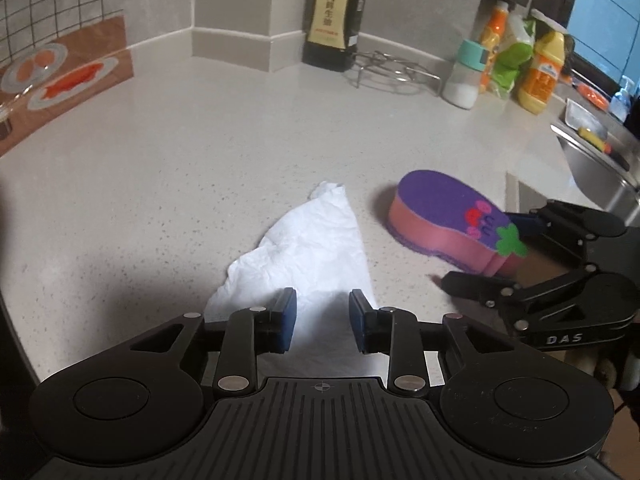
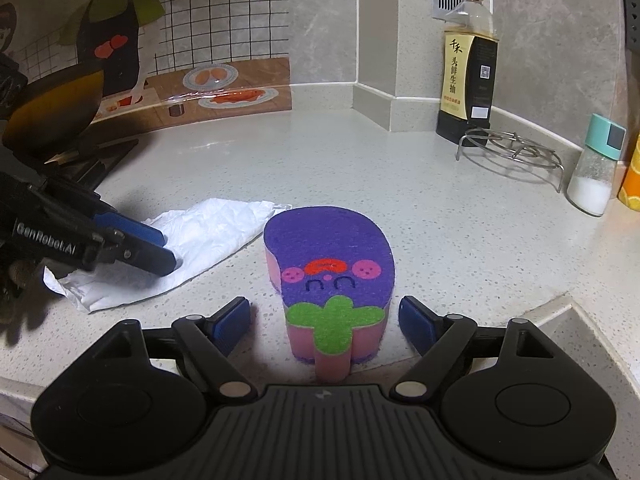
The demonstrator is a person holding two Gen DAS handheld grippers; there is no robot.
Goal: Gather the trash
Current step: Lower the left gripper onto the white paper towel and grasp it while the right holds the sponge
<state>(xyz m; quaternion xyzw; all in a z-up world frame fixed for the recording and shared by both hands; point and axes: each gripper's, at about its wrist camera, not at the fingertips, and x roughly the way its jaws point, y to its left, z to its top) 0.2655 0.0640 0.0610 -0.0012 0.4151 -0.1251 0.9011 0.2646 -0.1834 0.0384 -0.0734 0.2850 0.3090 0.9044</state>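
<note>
Left wrist view: the left gripper [image 1: 322,322] hangs over the near edge of the crumpled white tissue [image 1: 308,248], jaws parted and gripping nothing; the tissue lies just left of the purple sponge [image 1: 448,216].

Right wrist view: the right gripper [image 2: 325,322] stands wide, its pads flanking the sponge's [image 2: 328,256] near end without touching it. The tissue [image 2: 200,248] lies left of the sponge.

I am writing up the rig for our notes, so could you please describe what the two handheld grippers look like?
Both are matte black plastic. The left gripper and the right gripper each have a ribbed central body, two round discs at the sides, linkage arms with silver pins, and blue finger pads. White lettering reads "GenRobot.AI" on the left one's side and "DAS" on the right one's. No cables show.
</note>
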